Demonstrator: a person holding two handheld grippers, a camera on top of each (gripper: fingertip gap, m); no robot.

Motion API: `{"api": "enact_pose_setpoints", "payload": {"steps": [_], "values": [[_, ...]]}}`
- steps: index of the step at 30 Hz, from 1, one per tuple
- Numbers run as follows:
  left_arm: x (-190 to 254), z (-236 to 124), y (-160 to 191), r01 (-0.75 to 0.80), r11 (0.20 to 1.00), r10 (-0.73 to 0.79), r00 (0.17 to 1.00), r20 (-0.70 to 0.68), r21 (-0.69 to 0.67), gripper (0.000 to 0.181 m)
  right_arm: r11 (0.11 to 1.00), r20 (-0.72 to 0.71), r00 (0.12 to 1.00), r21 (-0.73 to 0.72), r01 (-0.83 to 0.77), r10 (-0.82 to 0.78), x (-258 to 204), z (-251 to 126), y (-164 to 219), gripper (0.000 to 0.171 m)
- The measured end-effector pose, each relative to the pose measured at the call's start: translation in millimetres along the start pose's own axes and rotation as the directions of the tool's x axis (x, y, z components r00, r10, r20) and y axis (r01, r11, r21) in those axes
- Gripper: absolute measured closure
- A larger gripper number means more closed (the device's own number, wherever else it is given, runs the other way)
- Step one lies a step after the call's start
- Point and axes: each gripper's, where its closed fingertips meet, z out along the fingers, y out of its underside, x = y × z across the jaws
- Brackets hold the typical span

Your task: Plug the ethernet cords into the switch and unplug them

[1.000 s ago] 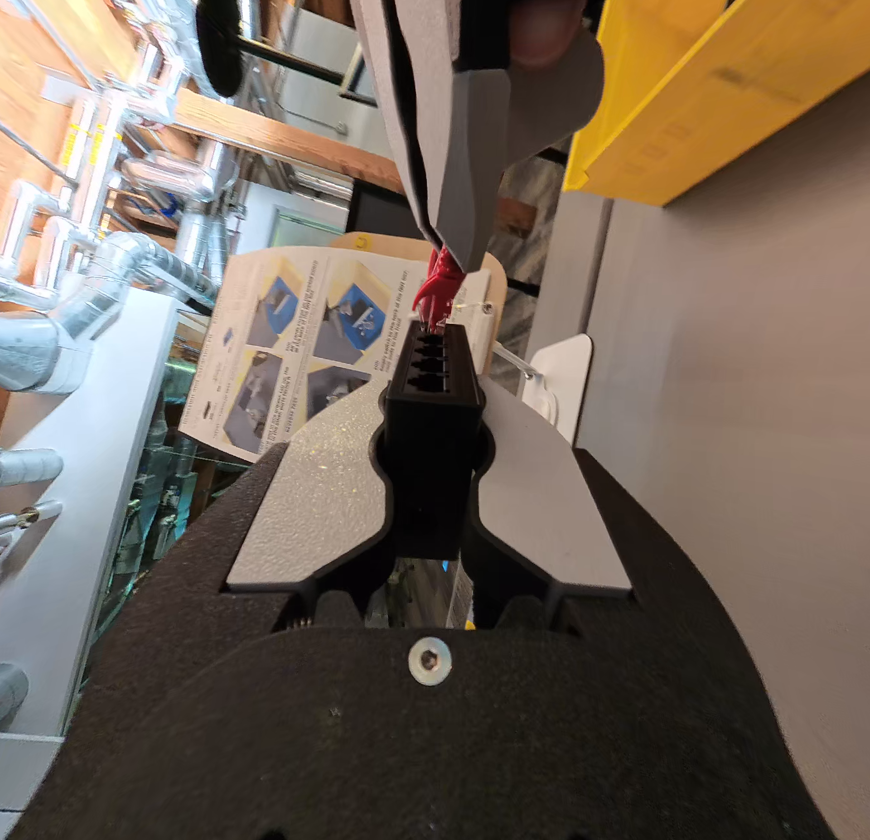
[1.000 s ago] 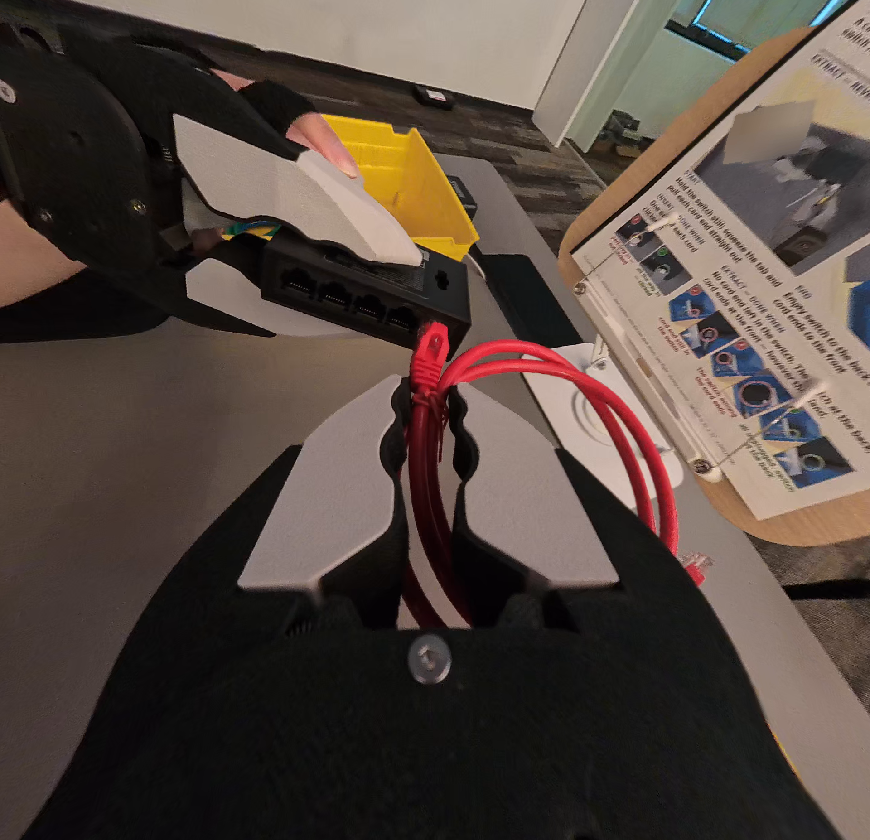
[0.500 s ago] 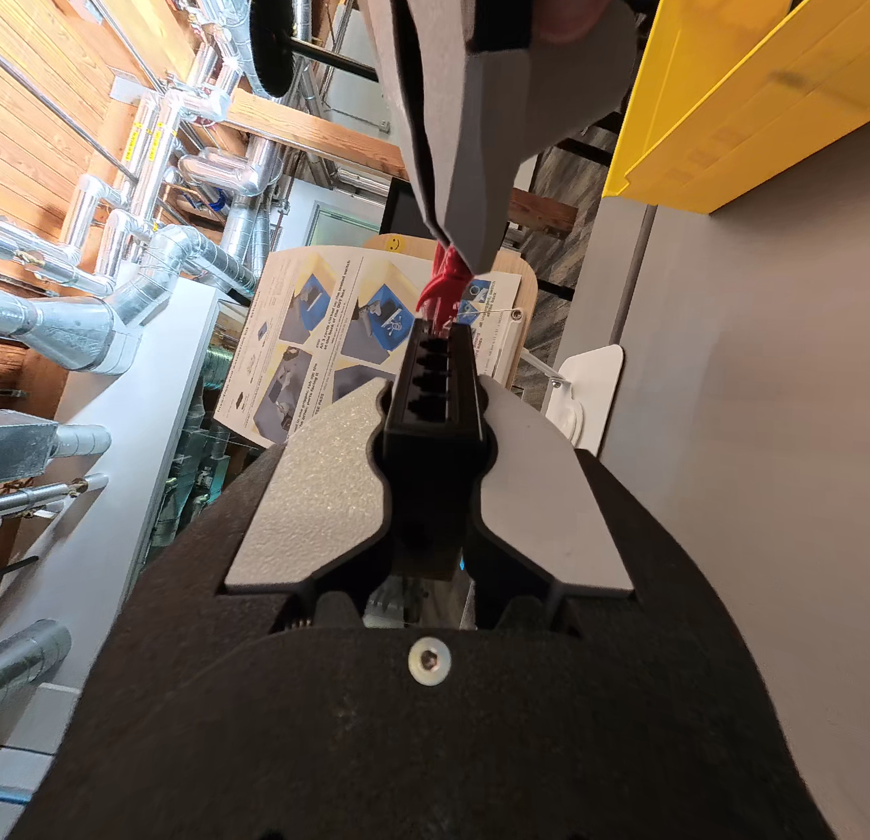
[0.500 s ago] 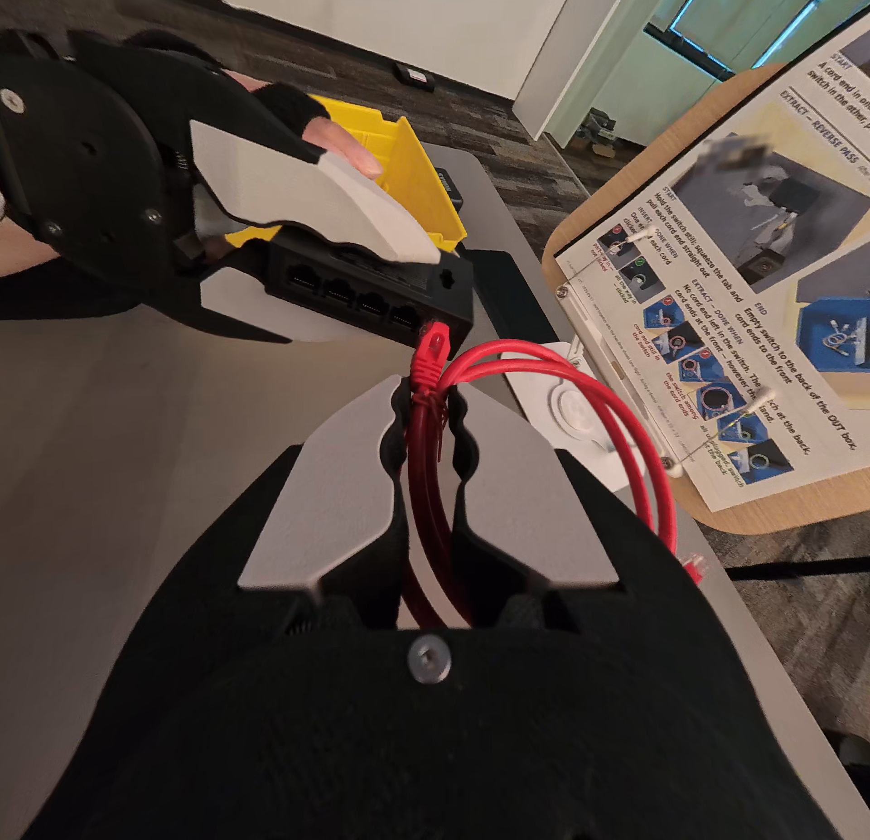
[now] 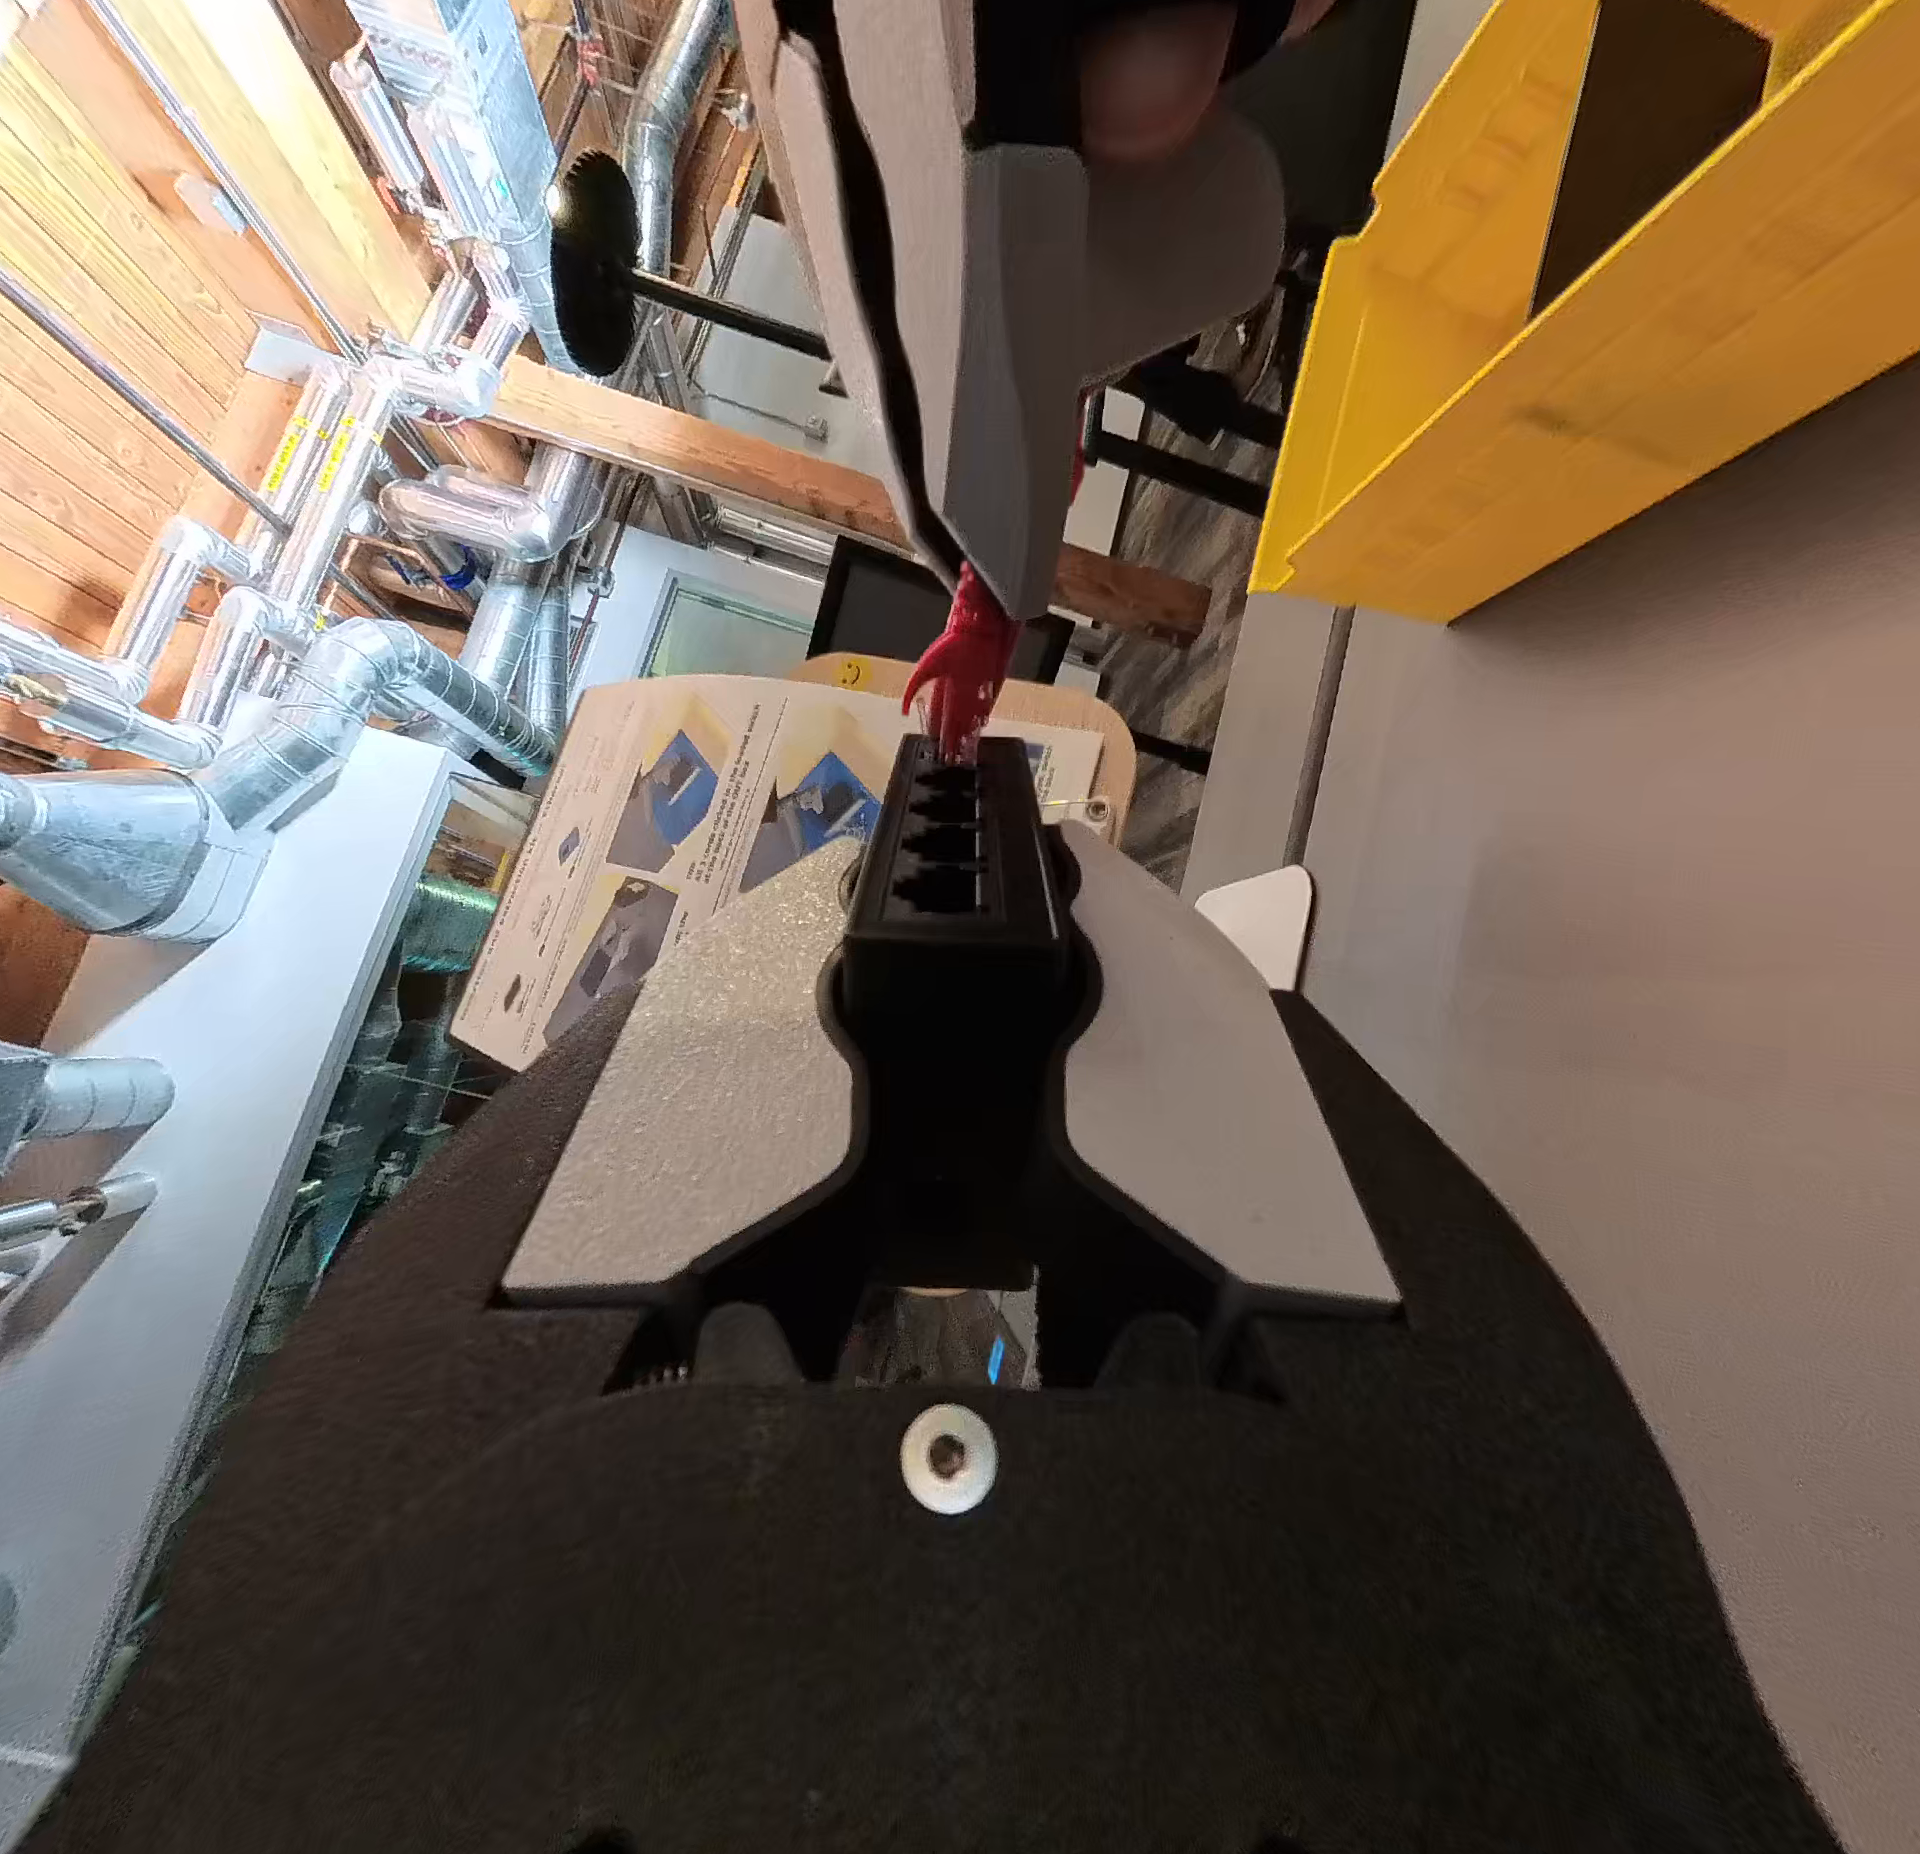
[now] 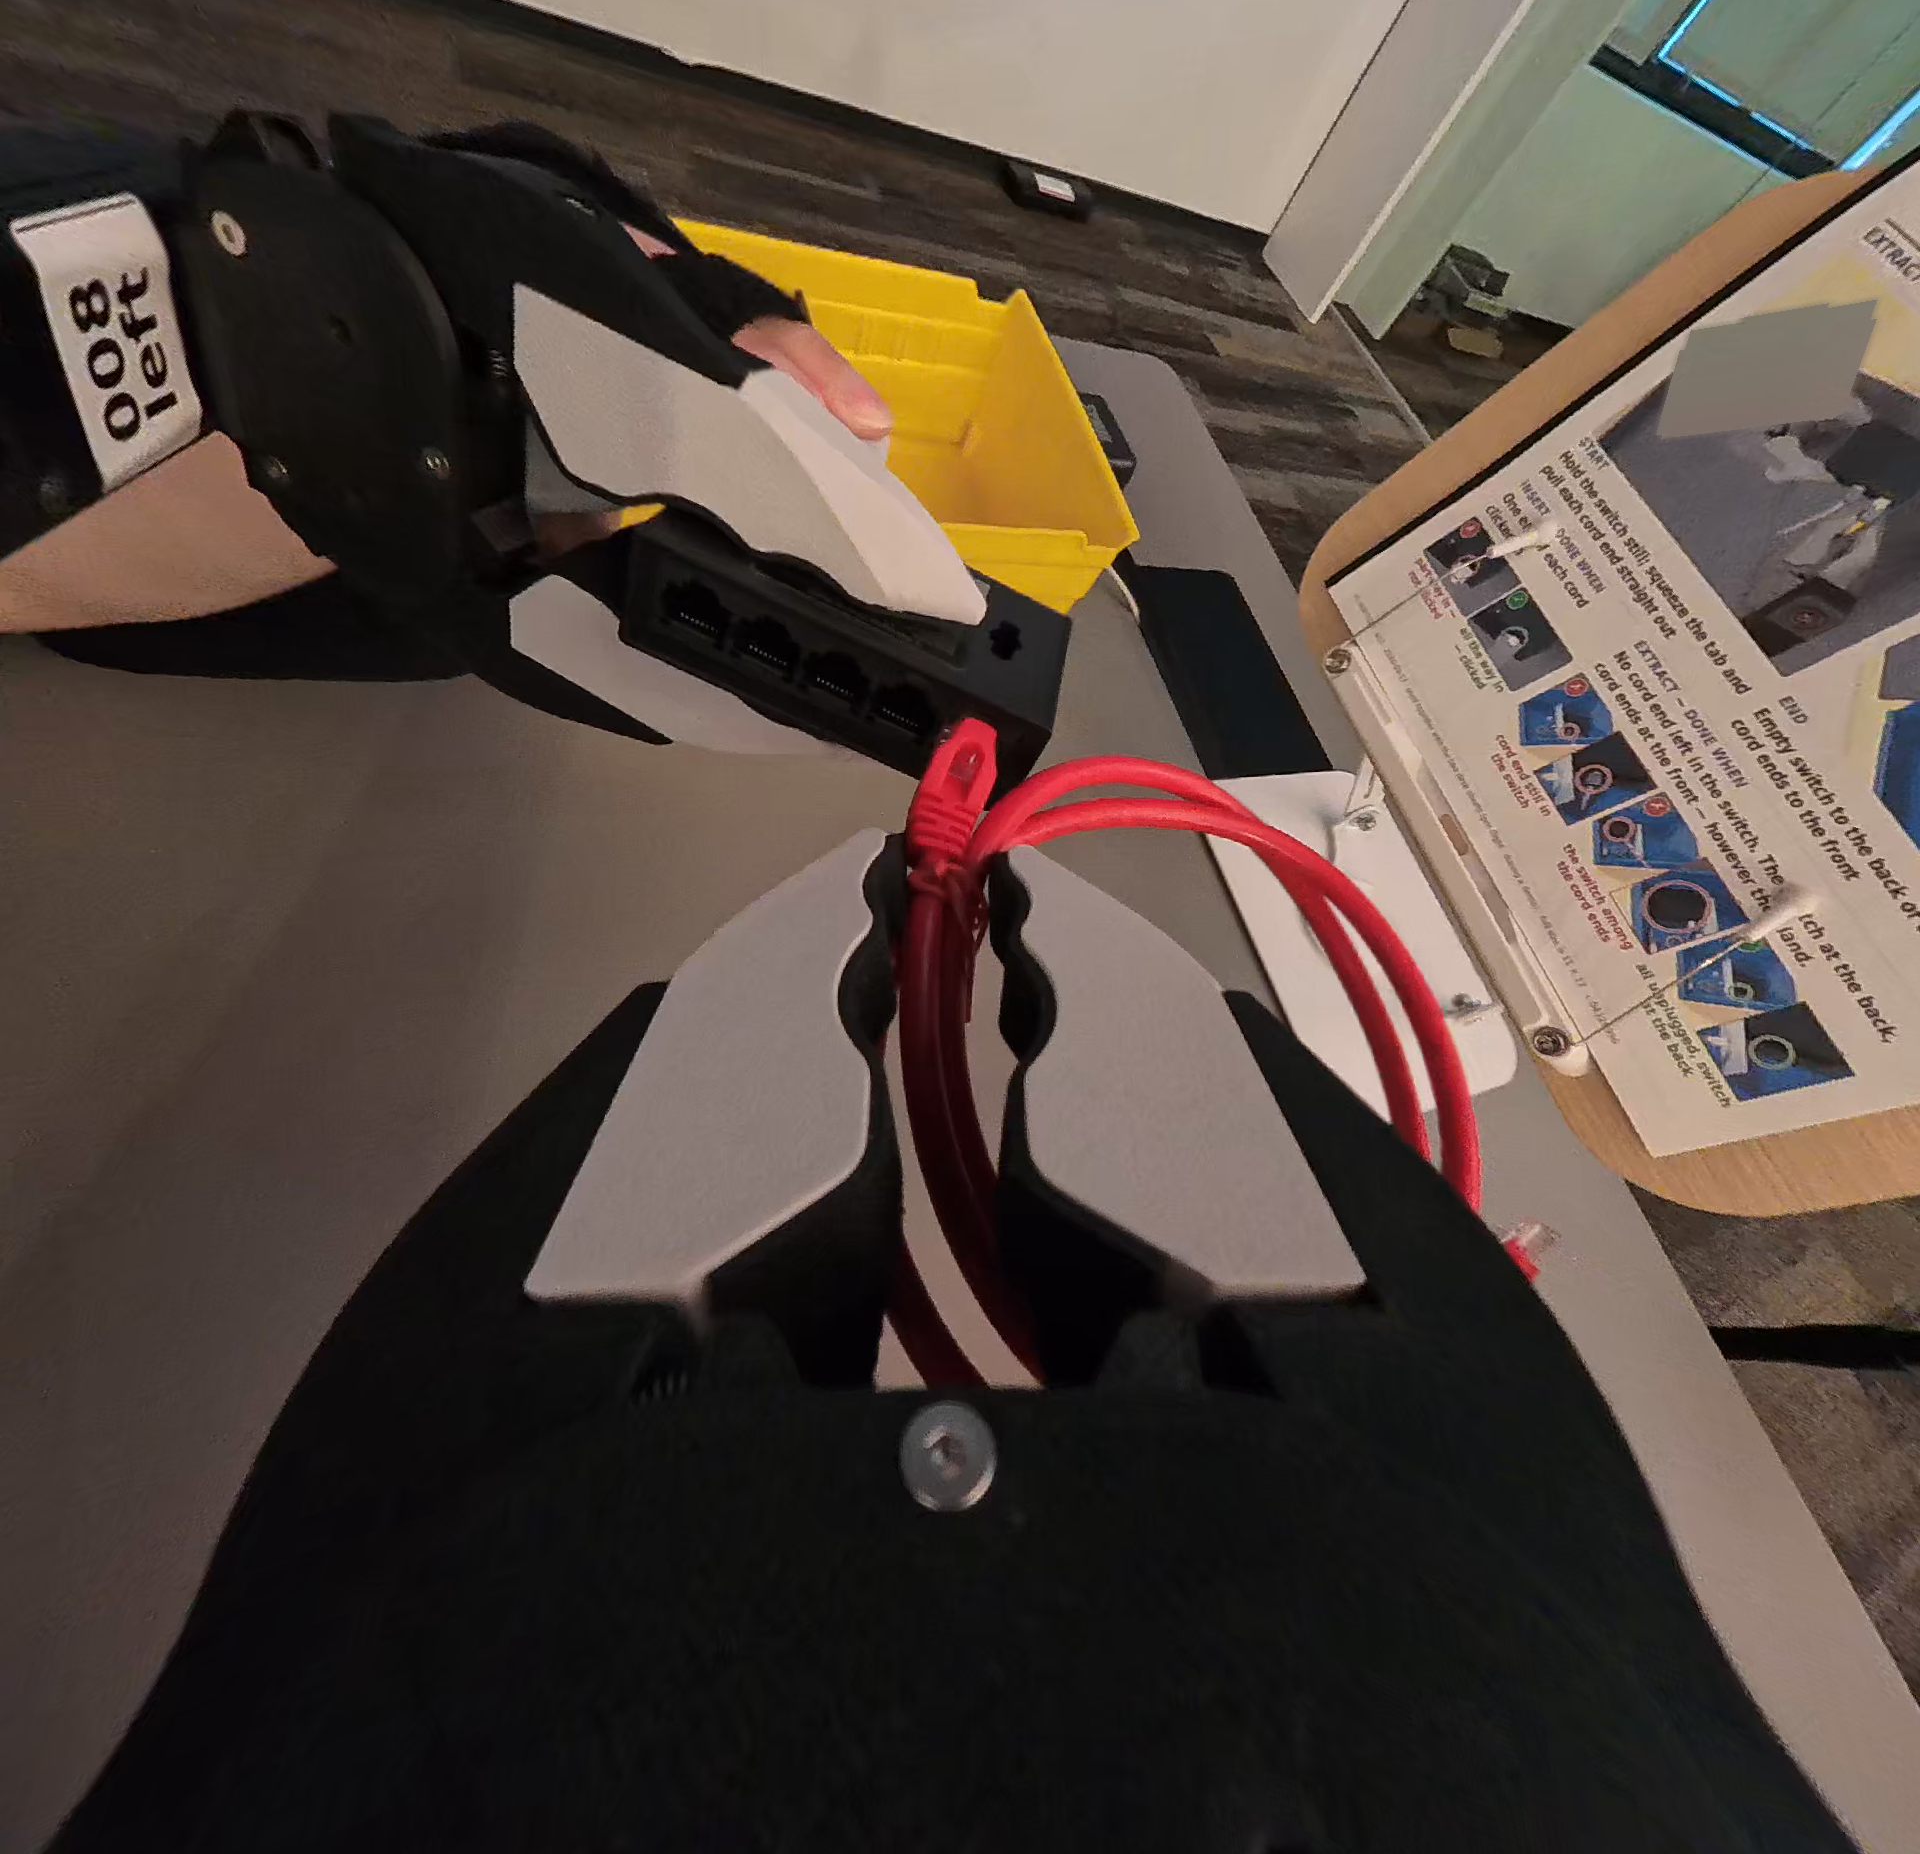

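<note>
My left gripper (image 5: pixel 961 869) is shut on a black ethernet switch (image 5: pixel 951 983) and holds it above the grey table, ports facing my right gripper. The switch also shows in the right wrist view (image 6: pixel 852 661), with the left gripper (image 6: pixel 727 599) clamped on it. My right gripper (image 6: pixel 940 869) is shut on a coiled red ethernet cord (image 6: pixel 940 1025). The cord's red plug (image 6: pixel 961 765) sits in the port at the switch's far end. In the left wrist view the right gripper (image 5: pixel 997 599) comes from above with the red plug (image 5: pixel 961 672) at the farthest port.
A yellow bin (image 6: pixel 977 422) stands on the grey table (image 6: pixel 312 921) behind the switch. An instruction sheet on a wooden board (image 6: pixel 1704 765) with a white base (image 6: pixel 1351 890) stands at the right. The cord's other plug (image 6: pixel 1525 1241) hangs near the table's right edge. The gap from one gripper's tips to the other's is roughly 4 cm.
Both grippers have held their grasp. The views have shifted a little, and the plug has stayed at the end port of the switch.
</note>
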Motion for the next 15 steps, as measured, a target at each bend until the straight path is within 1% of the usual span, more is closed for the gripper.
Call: {"api": "enact_pose_setpoints", "payload": {"steps": [5, 8, 11, 15], "values": [[-1.9, -4.7, -9.0, 0.005, 1.000, -0.005, 1.000, -0.002, 0.026, 0.150, 1.000, 0.008, 1.000, 0.003, -0.005, 0.005, -5.1, -5.5, -4.4, 0.155], [1.4, -4.7, -11.6, 0.016, 0.999, -0.015, 1.000, -0.019, 0.033, 0.152, 1.000, 0.003, 1.000, -0.019, 0.006, -0.006, -6.2, -6.2, -2.2, 0.156], [2.9, -5.9, -15.1, 0.027, 0.998, -0.026, 0.999, -0.032, 0.048, 0.150, 1.000, 0.014, 1.000, -0.023, 0.017, -0.017, -7.8, -7.8, -1.2, 0.155], [5.9, -6.9, -19.4, 0.027, 0.998, -0.024, 0.999, -0.049, 0.059, 0.152, 0.999, 0.033, 0.999, -0.028, 0.031, -0.030, -10.1, -9.5, 0.7, 0.155]]}}
